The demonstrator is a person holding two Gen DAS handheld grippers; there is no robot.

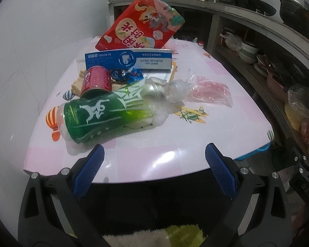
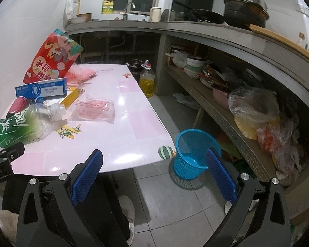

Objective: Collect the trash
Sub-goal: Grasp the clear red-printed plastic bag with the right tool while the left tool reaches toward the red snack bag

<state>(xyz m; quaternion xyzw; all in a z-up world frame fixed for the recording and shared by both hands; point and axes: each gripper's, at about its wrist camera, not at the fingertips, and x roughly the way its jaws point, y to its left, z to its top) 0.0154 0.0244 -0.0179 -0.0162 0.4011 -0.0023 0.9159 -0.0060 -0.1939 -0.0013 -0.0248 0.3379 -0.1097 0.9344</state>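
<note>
Left wrist view: left gripper (image 1: 154, 152) has its jaws spread wide, nothing between them, hanging over the near edge of the pink table (image 1: 175, 144). Left pad tip sits just beside the base of the green bottle (image 1: 105, 114), can't tell if touching.

Trash pile on the table's left half:
- green bottle lying on its side, nearest, neck pointing right and far
- red can (image 1: 96, 81) on its side just behind the bottle, touching or nearly so
- crumpled clear plastic (image 1: 175, 89) at the bottle's neck end
- blue wrapper (image 1: 129, 76) between can and box
- blue-white toothpaste box (image 1: 129, 59) lying lengthwise across, behind the can
- red snack bag (image 1: 142, 22) standing tilted at the far end, behind the box
- clear bag with pink print (image 1: 210, 91) flat on the table, right of the pile

Right wrist view: right gripper (image 2: 154, 156) also wide open and empty, held off the table's near right corner, above the floor. Blue mesh basket (image 2: 192, 154) stands upright on the tiled floor just beside that corner, showing between the two pads. Inside looks empty as far as visible. Yellow box (image 2: 71, 97) lies near the toothpaste box on its right. Oil jug (image 2: 146, 80) on the floor past the table's far right side. Left gripper's black body shows at the frame's left edge, near the bottle.
</note>
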